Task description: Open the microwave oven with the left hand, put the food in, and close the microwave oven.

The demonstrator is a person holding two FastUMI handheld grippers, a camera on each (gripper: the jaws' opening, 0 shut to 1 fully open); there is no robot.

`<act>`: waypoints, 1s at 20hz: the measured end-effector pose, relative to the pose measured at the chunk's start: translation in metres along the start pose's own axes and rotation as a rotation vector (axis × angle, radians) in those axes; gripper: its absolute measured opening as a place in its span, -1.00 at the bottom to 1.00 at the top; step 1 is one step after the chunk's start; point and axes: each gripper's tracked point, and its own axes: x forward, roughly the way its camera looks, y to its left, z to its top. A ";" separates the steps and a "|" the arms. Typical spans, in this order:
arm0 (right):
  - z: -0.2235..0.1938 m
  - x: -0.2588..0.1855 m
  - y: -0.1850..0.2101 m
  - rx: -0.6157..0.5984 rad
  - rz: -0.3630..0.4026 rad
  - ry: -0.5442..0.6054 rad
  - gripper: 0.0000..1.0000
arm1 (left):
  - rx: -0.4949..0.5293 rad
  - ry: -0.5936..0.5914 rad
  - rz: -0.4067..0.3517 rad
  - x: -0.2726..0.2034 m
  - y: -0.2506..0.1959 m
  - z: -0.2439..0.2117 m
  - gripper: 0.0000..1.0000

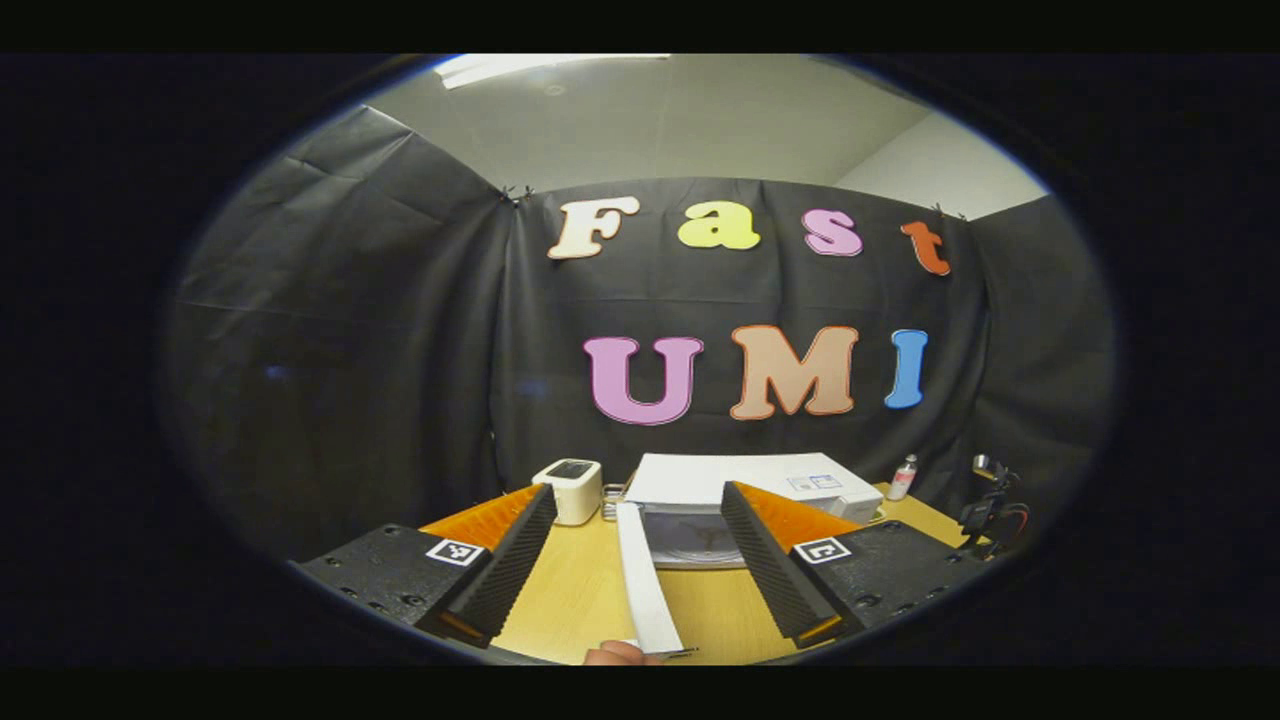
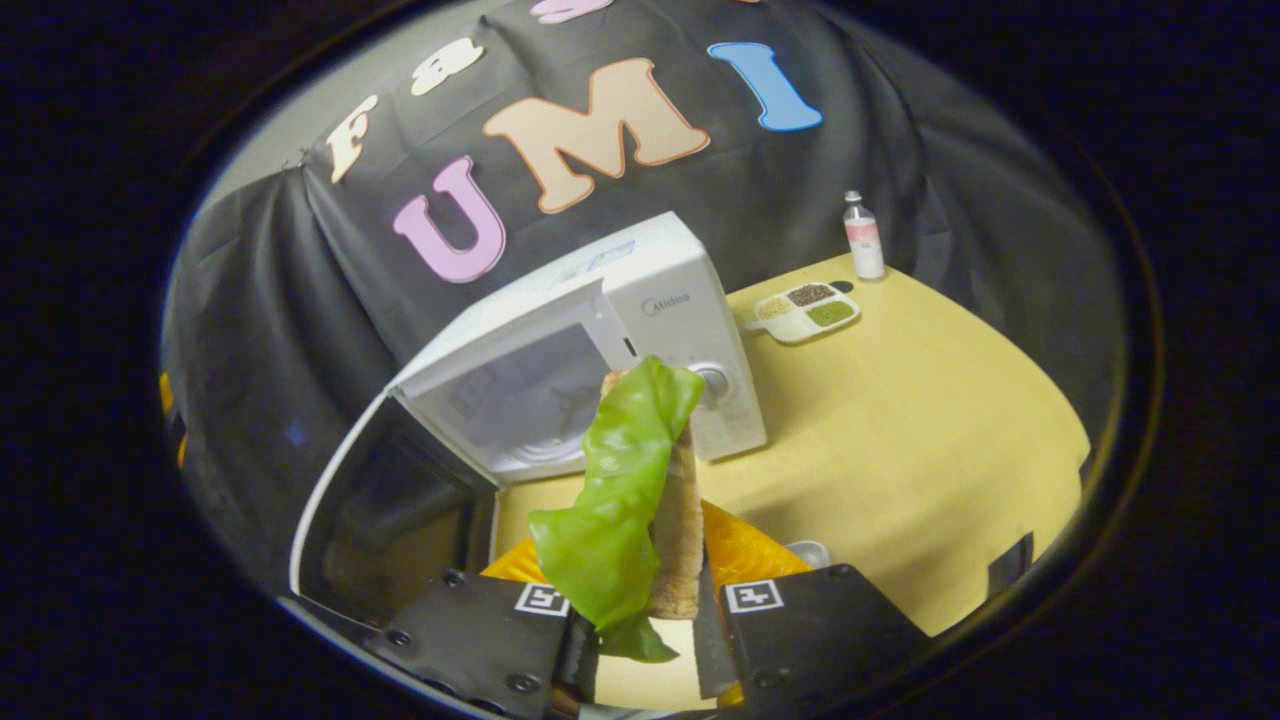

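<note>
The microwave stands on the counter with its door swung wide, so the cavity is reachable. The right hand-held gripper is clenched on the food, just before the opening, ready to load. The left hand-held gripper is released, straddling the door's edge.

One microwave stands ahead of the right gripper, which holds one food item. Beyond it sit one bottle, one sectioned dish, and one toaster.
</note>
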 end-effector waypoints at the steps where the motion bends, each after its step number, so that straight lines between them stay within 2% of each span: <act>1: -0.002 0.006 0.011 0.025 0.021 0.009 -0.06 | -0.003 0.002 0.000 -0.002 0.000 -0.001 0.93; 7: -0.017 0.048 0.066 0.124 0.084 0.060 -0.05 | -0.014 -0.006 0.016 0.000 0.002 -0.001 0.94; 12: -0.032 0.088 0.104 0.252 0.069 0.062 -0.05 | -0.024 0.012 0.044 -0.006 0.009 -0.007 0.90; 15: -0.040 0.117 0.123 0.289 0.062 0.042 -0.05 | -0.018 0.027 0.070 -0.017 0.021 -0.012 0.93; 20: -0.031 0.166 0.130 0.380 0.016 -0.045 -0.05 | 0.024 0.086 0.121 -0.033 0.032 -0.032 0.90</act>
